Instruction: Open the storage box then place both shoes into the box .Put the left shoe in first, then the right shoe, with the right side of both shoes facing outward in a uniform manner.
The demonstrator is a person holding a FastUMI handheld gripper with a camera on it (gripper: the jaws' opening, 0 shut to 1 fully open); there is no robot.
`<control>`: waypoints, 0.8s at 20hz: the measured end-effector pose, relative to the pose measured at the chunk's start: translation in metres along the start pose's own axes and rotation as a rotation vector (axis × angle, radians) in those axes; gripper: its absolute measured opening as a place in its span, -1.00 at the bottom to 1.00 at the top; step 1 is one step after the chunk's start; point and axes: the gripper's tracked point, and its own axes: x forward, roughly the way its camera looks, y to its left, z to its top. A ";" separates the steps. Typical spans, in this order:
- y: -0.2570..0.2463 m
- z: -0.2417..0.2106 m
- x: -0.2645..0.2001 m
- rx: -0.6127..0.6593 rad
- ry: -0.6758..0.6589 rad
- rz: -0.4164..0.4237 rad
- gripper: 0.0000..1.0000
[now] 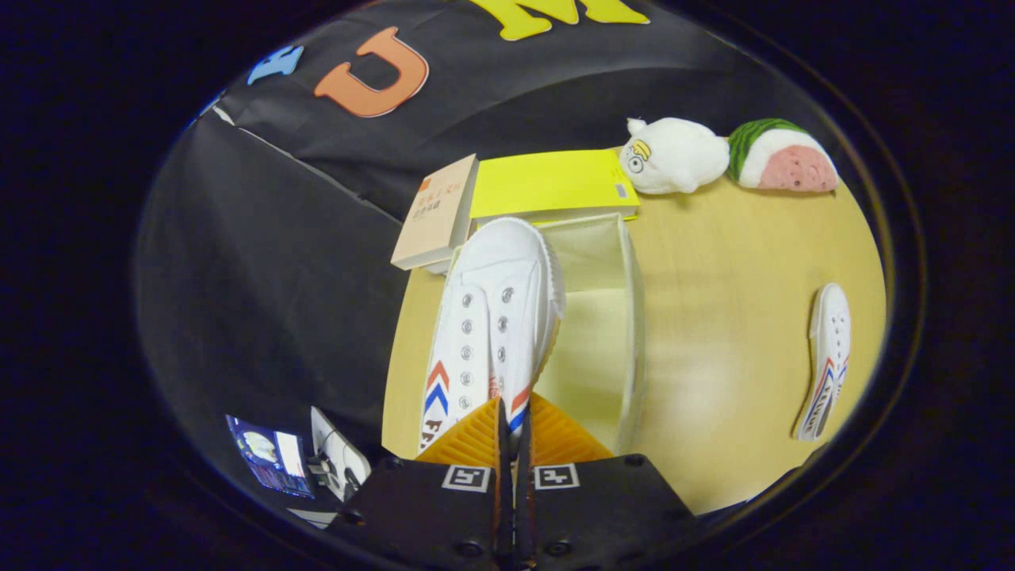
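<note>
Pinching the heel rim of a white shoe [492,317], my gripper [514,432] has its fingers nearly together with the rim squeezed between them. The shoe's toe points to twelve o'clock over the left wall of the open clear storage box [626,317]. The second shoe [826,361] lies on the wooden table [729,262] at three o'clock, well apart.

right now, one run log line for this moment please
gripper: shut on white canvas shoe | shoe: held over open clear storage box | second white shoe: on wooden table
</note>
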 end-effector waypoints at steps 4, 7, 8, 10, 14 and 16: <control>0.001 -0.003 0.045 0.027 0.023 -0.072 -0.87; 0.002 -0.007 0.069 0.044 0.053 -0.095 -0.84; 0.002 -0.009 0.077 0.050 0.061 -0.102 -0.84; 0.003 -0.009 0.088 0.054 0.070 -0.108 -0.80; 0.019 0.003 0.088 -0.023 0.007 -0.075 -0.73; 0.019 -0.006 0.084 -0.047 0.021 -0.095 -0.57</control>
